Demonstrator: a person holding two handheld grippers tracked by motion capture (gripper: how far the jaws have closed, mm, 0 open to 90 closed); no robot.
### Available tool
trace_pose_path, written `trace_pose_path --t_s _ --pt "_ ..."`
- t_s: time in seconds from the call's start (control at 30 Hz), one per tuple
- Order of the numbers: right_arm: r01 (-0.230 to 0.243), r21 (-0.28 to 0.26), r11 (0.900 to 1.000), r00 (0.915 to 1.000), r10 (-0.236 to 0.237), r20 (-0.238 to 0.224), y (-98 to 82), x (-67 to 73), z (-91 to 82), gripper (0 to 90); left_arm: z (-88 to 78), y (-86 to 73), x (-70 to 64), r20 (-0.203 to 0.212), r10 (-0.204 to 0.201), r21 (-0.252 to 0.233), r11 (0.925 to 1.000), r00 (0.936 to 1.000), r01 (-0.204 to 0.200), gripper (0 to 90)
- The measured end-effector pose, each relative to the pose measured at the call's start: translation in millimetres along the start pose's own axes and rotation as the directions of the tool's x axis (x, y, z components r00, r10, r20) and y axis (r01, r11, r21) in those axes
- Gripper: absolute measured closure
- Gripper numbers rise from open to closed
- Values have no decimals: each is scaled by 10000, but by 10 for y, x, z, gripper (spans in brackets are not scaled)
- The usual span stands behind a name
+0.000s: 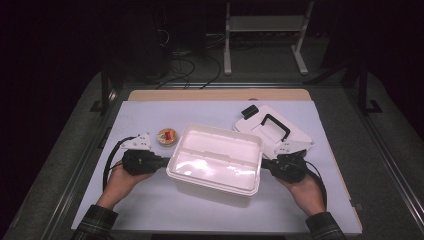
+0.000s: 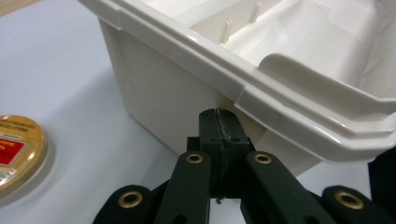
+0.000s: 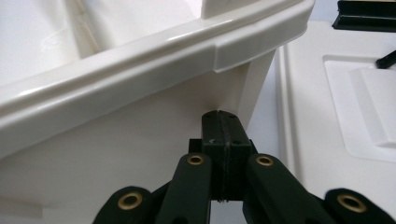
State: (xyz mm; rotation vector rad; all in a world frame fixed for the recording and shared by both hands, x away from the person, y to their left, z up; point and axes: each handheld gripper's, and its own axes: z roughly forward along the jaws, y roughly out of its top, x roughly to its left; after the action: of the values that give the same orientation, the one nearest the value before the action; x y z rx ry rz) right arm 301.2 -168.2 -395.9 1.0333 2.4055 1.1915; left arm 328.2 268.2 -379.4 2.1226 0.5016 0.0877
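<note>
A white plastic bin (image 1: 216, 159) with an inner divider sits open in the middle of the table. My left gripper (image 1: 167, 161) is shut, its tips pressed against the bin's left wall under the rim (image 2: 219, 116). My right gripper (image 1: 263, 163) is shut too, its tips against the bin's right wall below the rim (image 3: 218, 119). Nothing is held between either pair of jaws. The bin (image 2: 196, 70) looks slightly raised or tilted in the high view, though I cannot tell for sure. The bin's wall (image 3: 116, 154) takes up the left of the right gripper view.
The bin's white lid (image 1: 272, 129) with a black handle lies flat behind my right gripper; its edge (image 3: 327, 116) is close by. A small round gold tin (image 1: 167, 136) with a red label sits left of the bin, also seen as the tin (image 2: 14, 154). A white mat (image 1: 150, 210) covers the table.
</note>
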Motion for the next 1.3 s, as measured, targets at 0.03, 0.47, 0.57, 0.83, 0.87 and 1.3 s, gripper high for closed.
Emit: trace_pose_path --t_s 0.03,0.47,0.57,0.83,0.87,1.3 --pt "26 24 10000 10000 -26 52 27 -19 26 899 -11 -8 -38 53 55 51 10000 10000 -55 898" --pt "225 96 9997 9995 -227 237 194 -131 176 899 -54 -50 -257 397 242 221 9994 9989 -251 899" --pt "196 56 9998 9996 -197 207 221 -156 211 900 -54 -60 -297 513 254 211 9994 9984 -265 898" --pt "252 105 9996 9994 -254 233 277 -186 267 897 -55 -66 -365 697 284 219 9993 9972 -300 897" --pt "226 115 9997 9996 -228 185 273 -186 257 886 -58 -62 -358 655 266 254 9993 9975 -283 897" --pt "-297 -36 9996 9914 299 1275 -38 -154 -171 388 -132 -66 -264 -127 66 907 9959 9999 -54 525"
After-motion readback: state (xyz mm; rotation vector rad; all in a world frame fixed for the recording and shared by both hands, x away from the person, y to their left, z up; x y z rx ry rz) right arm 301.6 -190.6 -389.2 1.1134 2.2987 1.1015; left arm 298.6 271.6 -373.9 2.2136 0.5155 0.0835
